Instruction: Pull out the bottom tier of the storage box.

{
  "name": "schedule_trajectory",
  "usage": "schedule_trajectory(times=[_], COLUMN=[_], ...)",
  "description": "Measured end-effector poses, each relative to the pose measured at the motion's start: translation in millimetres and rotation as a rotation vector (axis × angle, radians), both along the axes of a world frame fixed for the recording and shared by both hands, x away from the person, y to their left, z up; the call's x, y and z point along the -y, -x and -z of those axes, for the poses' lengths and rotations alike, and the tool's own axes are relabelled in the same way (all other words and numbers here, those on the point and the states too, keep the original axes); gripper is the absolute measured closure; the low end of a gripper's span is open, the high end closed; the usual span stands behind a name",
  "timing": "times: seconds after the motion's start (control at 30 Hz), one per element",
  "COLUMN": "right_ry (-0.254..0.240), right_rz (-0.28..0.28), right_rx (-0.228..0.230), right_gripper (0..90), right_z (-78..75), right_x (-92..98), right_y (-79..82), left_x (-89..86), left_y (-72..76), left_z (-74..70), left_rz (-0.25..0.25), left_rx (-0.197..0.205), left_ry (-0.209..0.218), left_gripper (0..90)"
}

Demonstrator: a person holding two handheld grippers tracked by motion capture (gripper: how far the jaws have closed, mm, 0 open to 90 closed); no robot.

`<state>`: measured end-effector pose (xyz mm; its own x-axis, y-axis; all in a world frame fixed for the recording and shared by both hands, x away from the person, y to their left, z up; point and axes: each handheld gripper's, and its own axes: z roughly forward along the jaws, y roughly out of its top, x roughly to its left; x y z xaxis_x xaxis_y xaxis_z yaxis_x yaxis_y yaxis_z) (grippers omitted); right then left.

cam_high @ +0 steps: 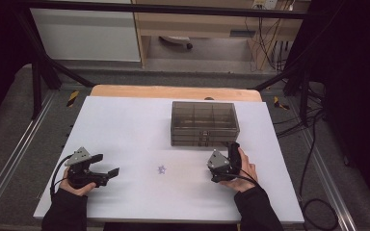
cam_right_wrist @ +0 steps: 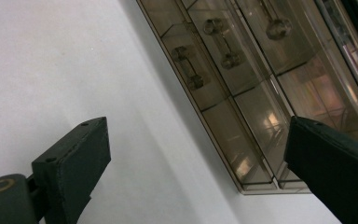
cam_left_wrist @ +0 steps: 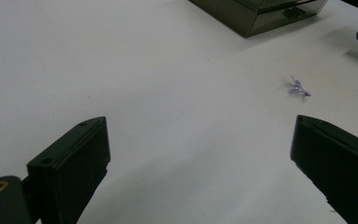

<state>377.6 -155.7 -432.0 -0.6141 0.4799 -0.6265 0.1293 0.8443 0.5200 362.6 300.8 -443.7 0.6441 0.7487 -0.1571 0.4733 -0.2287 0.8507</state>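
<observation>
Box (cam_high: 204, 123) near table's far edge, purple scrap (cam_high: 162, 169) between grippers, jaws apart.

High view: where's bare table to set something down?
Free: the wide left half, from the left gripper up to the far edge, beside the compartment box. Tighter: the strip between box and right gripper, and around the small purple piece.

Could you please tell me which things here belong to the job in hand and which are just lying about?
Likely part of the job:
- smoky clear compartment box, right in front of the open right claw
- small purple piece, lying between the claws
- open left claw

Just lying about:
- cables on the floor
- wooden desk behind the table
</observation>
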Motion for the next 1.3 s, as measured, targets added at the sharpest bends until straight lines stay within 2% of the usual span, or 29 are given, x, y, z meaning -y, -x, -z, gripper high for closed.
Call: schedule_trajectory(times=[0.5,0.63,0.77,0.83,1.3], right_ry=[0.090,0.137,0.156,0.182,0.234], right_rz=[-0.035,-0.049,-0.052,-0.064,-0.081], right_rx=[0.066,0.095,0.108,0.129,0.205], right_gripper=[18.8,22.0,23.8,26.3,36.8], right_z=[7.0,11.4,15.0,17.0,22.6], right_x=[-9.9,-12.7,-15.2,-16.9,-21.3], right_y=[-0.8,-2.3,-2.8,-3.5,-4.5], left_x=[0.1,0.1,0.2,0.3,0.2], left_y=[0.0,-0.2,-0.2,-0.2,-0.2], left_z=[0.0,0.2,0.3,0.3,0.3], left_rz=[0.000,0.000,0.000,0.000,-0.001], left_rx=[0.001,0.000,0.000,0.000,0.001], left_ry=[0.000,0.000,-0.001,-0.001,-0.001], left_gripper=[4.2,4.2,4.2,4.2,4.3])
